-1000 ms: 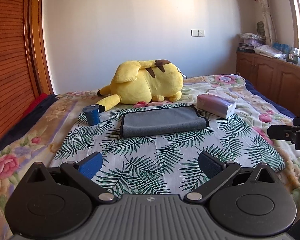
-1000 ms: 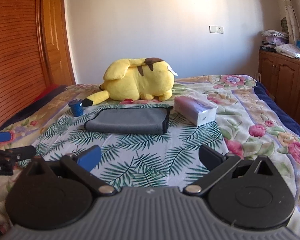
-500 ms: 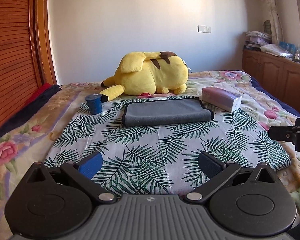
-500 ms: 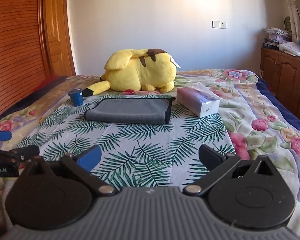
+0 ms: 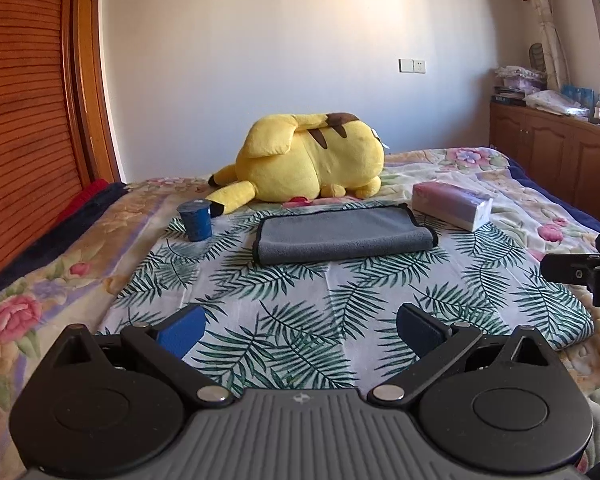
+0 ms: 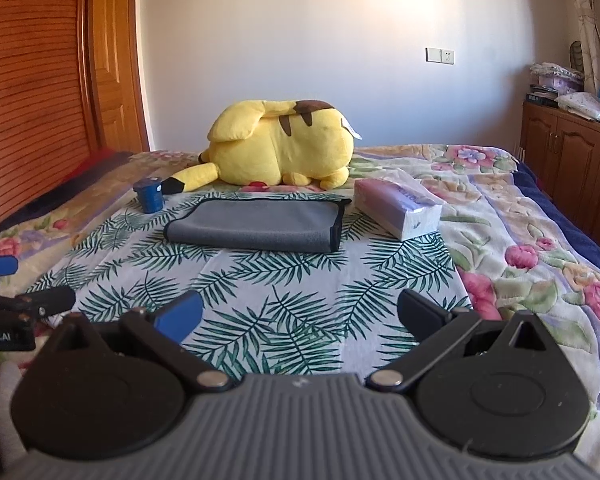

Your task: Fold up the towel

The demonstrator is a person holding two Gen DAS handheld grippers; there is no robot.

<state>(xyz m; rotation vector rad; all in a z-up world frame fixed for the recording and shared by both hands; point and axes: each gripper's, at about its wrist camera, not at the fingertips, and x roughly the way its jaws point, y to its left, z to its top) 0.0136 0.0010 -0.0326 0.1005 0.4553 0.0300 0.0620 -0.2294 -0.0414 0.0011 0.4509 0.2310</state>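
Observation:
A grey towel (image 5: 340,236) with a black hem lies folded flat on the palm-leaf sheet in the middle of the bed; it also shows in the right wrist view (image 6: 260,226). My left gripper (image 5: 300,326) is open and empty, well short of the towel, over the near part of the sheet. My right gripper (image 6: 300,312) is open and empty too, at about the same distance. Each gripper shows at the edge of the other's view.
A yellow plush toy (image 5: 312,160) lies behind the towel. A blue cup (image 5: 196,220) stands left of it, a tissue pack (image 5: 452,206) right of it. A wooden wardrobe (image 5: 24,120) is on the left, wooden cabinets (image 5: 556,152) on the right.
Both grippers have drawn back and tilted up from the bed, so the towel looks farther off and more wall shows. The towel has not moved.

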